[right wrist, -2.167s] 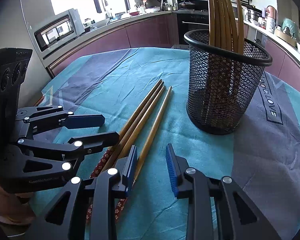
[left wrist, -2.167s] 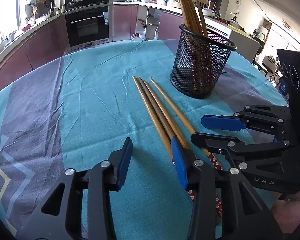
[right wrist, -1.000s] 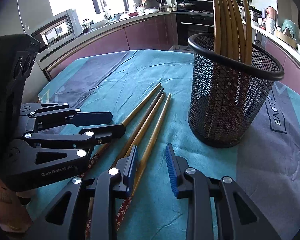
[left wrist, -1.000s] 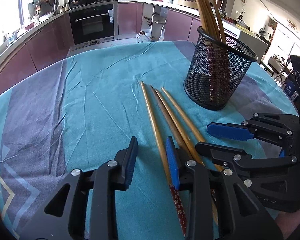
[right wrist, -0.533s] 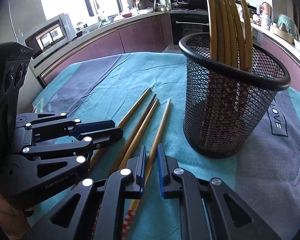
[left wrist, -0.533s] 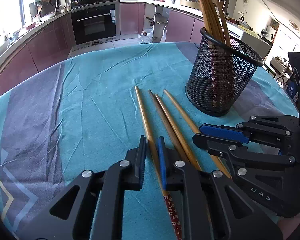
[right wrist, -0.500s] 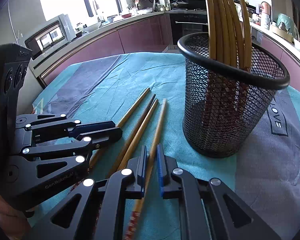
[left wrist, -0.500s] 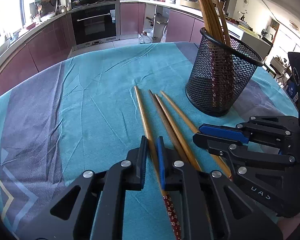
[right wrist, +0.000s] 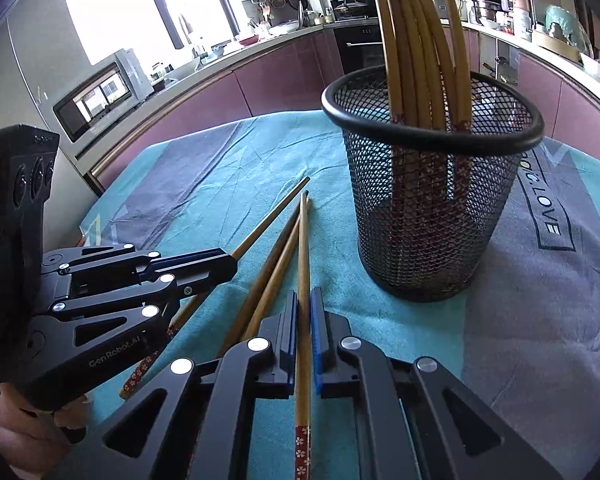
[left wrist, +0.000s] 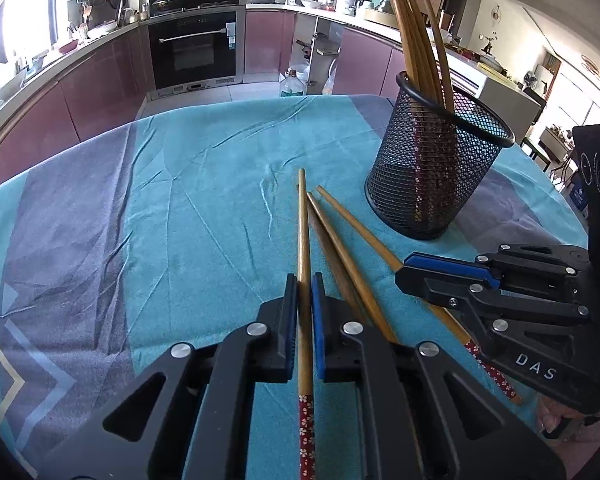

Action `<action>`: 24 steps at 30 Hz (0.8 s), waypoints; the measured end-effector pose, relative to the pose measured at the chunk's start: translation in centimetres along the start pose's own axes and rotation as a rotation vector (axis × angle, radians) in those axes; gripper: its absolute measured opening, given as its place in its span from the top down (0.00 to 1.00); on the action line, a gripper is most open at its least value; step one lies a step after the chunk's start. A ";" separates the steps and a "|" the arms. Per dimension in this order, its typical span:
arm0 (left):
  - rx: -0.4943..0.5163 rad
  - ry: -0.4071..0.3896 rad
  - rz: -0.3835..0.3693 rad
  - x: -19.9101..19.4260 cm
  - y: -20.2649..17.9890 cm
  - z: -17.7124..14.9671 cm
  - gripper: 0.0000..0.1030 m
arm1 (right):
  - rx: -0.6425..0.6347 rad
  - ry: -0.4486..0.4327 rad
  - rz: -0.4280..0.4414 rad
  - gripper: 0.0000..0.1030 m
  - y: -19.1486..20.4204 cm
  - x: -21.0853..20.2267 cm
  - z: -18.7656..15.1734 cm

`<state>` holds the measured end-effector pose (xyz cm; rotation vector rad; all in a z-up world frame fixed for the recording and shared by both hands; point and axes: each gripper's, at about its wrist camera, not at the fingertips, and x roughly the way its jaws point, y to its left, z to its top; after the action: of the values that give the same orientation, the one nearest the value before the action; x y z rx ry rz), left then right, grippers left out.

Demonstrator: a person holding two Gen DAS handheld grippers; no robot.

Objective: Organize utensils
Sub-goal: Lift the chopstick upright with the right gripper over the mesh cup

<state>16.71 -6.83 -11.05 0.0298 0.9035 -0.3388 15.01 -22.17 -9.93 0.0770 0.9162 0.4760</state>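
Each claw had a chopstick pinched: your left claw (left wrist: pixel 304 280) was clamped on the leftmost stick (left wrist: pixel 302 232), your right claw (right wrist: pixel 304 300) on the rightmost stick (right wrist: pixel 302 248). Two loose sticks (left wrist: pixel 342 248) lay between the claws on the cloth (left wrist: pixel 188 208). The mesh cup (right wrist: pixel 432 216), already holding sticks, stood ahead and right of both claws.

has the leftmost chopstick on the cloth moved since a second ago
Yes. In the left wrist view the leftmost chopstick, now clamped in the left gripper, has swung its tip rightward, toward the mesh holder and its neighbours.
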 end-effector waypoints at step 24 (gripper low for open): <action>-0.020 -0.128 -0.141 -7.3 0.2 0.8 0.93 | 0.017 -0.135 0.142 0.95 0.0 -6.4 0.8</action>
<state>13.23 -4.77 -4.94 -0.0738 0.7842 -0.4582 12.36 -24.76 -4.69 0.1883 0.7851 0.5874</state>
